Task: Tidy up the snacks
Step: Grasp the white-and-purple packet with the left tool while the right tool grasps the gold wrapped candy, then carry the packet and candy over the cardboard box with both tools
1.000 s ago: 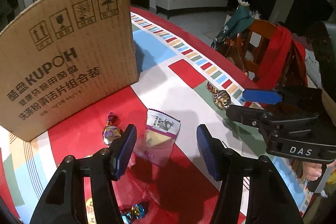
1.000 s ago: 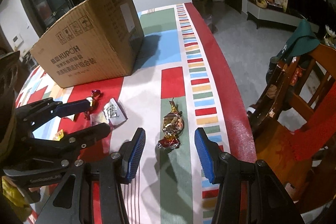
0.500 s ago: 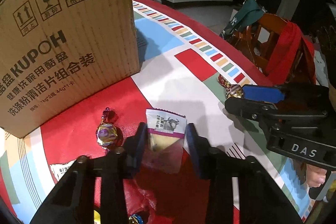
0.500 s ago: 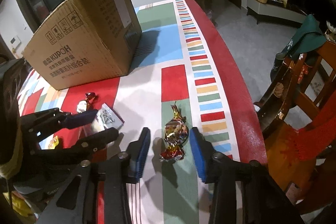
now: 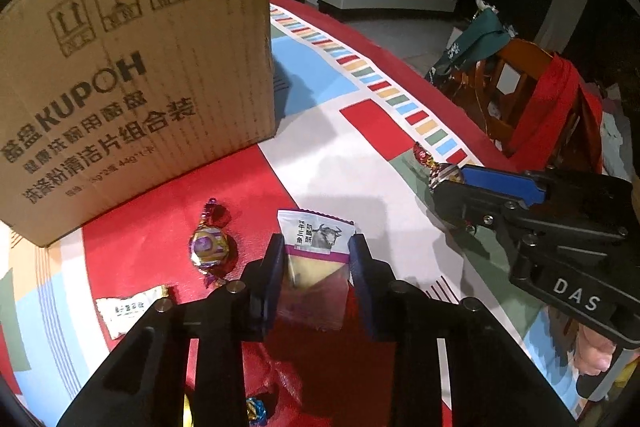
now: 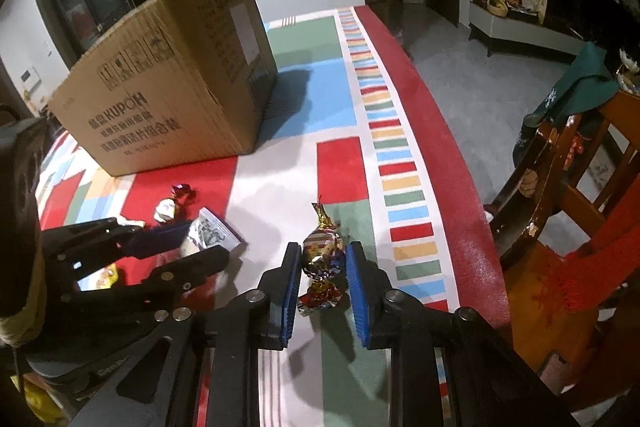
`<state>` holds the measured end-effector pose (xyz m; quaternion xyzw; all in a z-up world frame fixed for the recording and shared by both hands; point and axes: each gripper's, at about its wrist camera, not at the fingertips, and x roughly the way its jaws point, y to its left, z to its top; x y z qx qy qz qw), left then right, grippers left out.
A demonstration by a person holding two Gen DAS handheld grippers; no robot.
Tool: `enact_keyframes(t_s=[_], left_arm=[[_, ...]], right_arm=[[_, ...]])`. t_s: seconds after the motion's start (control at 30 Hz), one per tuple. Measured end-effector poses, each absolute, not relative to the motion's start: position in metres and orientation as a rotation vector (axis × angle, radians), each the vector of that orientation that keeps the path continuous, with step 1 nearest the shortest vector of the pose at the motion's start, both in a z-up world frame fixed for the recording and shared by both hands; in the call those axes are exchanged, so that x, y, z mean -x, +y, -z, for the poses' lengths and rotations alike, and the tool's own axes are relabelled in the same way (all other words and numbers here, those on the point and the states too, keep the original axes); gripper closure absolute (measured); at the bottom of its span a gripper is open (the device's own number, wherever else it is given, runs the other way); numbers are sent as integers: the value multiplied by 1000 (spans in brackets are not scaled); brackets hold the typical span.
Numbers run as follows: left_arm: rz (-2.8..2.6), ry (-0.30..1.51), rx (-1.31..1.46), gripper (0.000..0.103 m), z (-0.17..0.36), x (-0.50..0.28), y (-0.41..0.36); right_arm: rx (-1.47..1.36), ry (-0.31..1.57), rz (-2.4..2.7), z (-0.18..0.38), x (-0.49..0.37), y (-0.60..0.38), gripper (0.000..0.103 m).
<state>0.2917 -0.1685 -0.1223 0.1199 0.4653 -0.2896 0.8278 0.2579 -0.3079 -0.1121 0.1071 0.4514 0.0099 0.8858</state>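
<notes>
My left gripper [image 5: 316, 259] is shut on a white-and-purple snack packet with a bull picture [image 5: 314, 259], which lies on the red patch of the tablecloth. My right gripper [image 6: 322, 267] has its jaws closed against a gold-and-red foil candy [image 6: 323, 255] on the green patch. The packet [image 6: 212, 233] and left gripper [image 6: 188, 239] also show in the right wrist view. The right gripper [image 5: 448, 183] shows in the left wrist view, over the foil candy [image 5: 426, 157]. A brown cardboard box [image 5: 132, 75] stands behind, also in the right wrist view [image 6: 172, 87].
A purple-and-gold wrapped candy [image 5: 210, 245] and a small white packet [image 5: 128, 309] lie left of the left gripper. Blue foil candy [image 5: 256, 409] lies beneath it. The table edge [image 6: 460, 187] runs on the right, with wooden chairs [image 6: 568, 187] beyond.
Both grippers moved forward and closed: the left onto the bull packet, the right onto the foil candy. Both were wide open a second ago.
</notes>
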Motion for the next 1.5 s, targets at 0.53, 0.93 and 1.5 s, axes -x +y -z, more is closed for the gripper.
enact_keyframes(t_s=[0.53,0.93,1.5], left_arm=[[564,895,-153,71,71,-264,-136],[508,788,-97,71,25,-244,-103],[445,633,-20,71,-45,-236,-53]], right_arm=[[-214,820,-87,58,-233,-290,79],[-196,722,-150,11,-221,-265,79],[-199,616,-241,-49,-231,-237,79]])
